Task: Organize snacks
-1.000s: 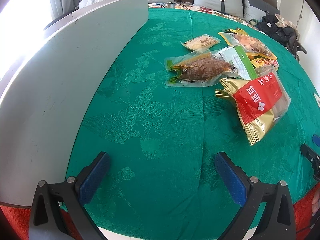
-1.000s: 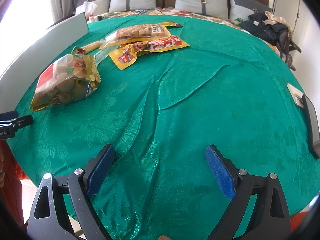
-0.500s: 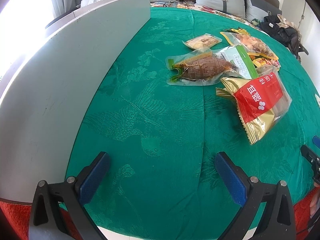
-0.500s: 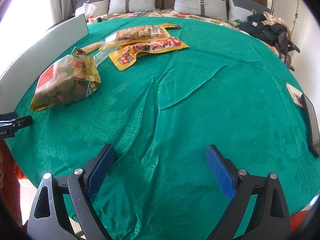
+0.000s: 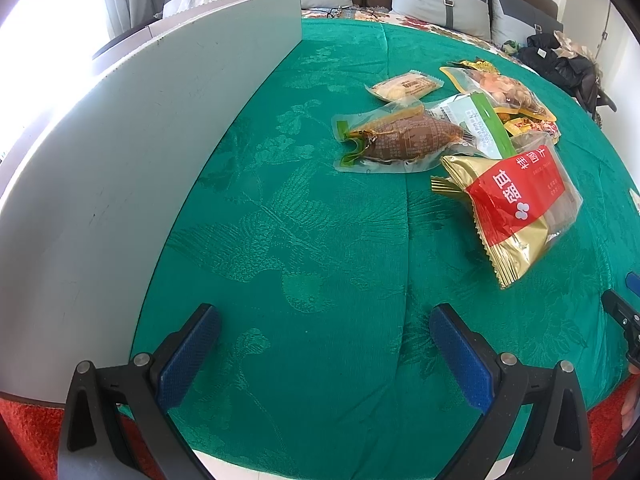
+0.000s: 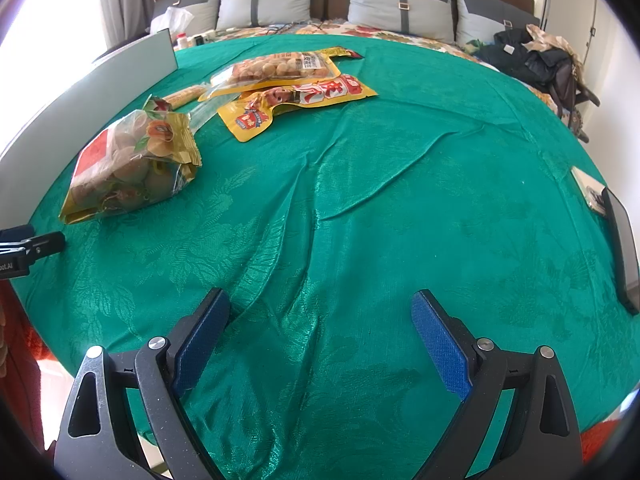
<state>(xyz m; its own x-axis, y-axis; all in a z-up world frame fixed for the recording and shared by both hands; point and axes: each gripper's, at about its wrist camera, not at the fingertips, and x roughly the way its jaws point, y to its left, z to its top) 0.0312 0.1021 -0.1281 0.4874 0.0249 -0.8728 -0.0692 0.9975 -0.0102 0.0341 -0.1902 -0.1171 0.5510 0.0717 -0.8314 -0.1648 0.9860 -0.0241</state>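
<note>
Here, the left gripper (image 5: 324, 340) has its jaws spread wide with nothing between them, hovering low in the frame over bare green cloth on the table (image 5: 304, 240); the table's near edge runs just under the blue pads (image 5: 190, 354), with red fabric showing at both bottom corners. A grey board (image 5: 132, 152) stands along the left side of this view, walling that edge, and a broad stretch of cloth lies free between it and the snacks. Those sit in the upper right: a gold and red bag (image 5: 516, 208) closest, a clear pouch with a brown snack (image 5: 396, 140) to its left with a green-striped packet (image 5: 476, 120) touching it, a small pale wrapped biscuit (image 5: 404, 86) above, and a clear pouch of nuts (image 5: 504, 88) farthest back. The right gripper (image 6: 320, 336) likewise holds its jaws wide apart and empty at the bottom of its frame, above rumpled cloth. In this view the gold and red bag (image 6: 132, 164) lies at middle left near the table's left edge, and a yellow pouch (image 6: 296, 102) and the nut pouch (image 6: 276, 68) overlap at upper centre. The whole right half of the cloth is open, up to a dark flat device (image 6: 622, 248) at the right edge.
</note>
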